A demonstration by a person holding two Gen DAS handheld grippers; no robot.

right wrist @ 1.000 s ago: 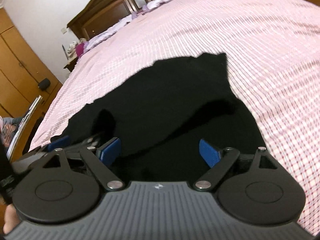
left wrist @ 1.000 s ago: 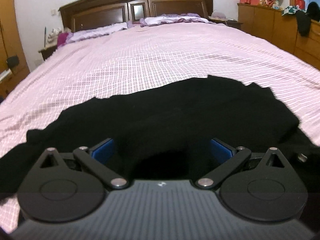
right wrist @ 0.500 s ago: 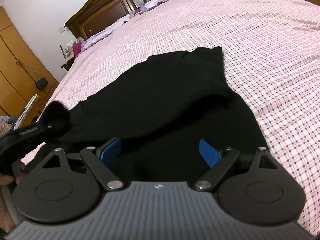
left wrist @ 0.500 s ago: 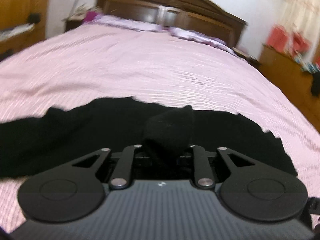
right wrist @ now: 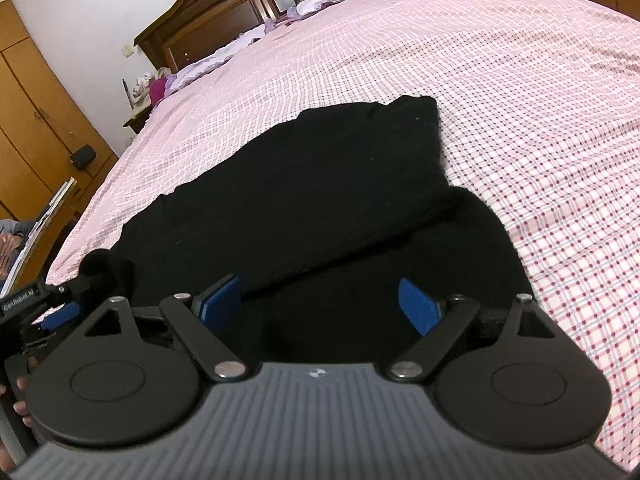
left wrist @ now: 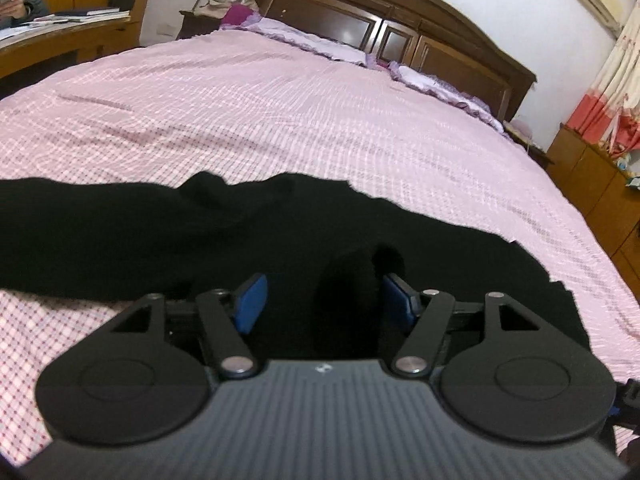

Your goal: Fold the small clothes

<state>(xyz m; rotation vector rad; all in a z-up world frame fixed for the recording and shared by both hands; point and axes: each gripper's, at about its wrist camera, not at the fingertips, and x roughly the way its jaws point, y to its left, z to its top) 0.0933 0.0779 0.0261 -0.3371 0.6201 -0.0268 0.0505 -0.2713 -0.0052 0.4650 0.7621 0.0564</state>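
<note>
The black knit garment (right wrist: 304,184) lies flat on the pink checked bedspread (right wrist: 520,92), directly under both grippers, its long axis seemingly crosswise. Left gripper (left wrist: 322,300) and right gripper (right wrist: 320,304) both gape, empty.

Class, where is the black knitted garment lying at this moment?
The black knitted garment lies spread on the pink checked bedspread at the near end of the bed, directly before both open tools, far from the dark wooden headboard.

"genrobot.ai" is printed on the left tool (right wrist: 60,314).
</note>
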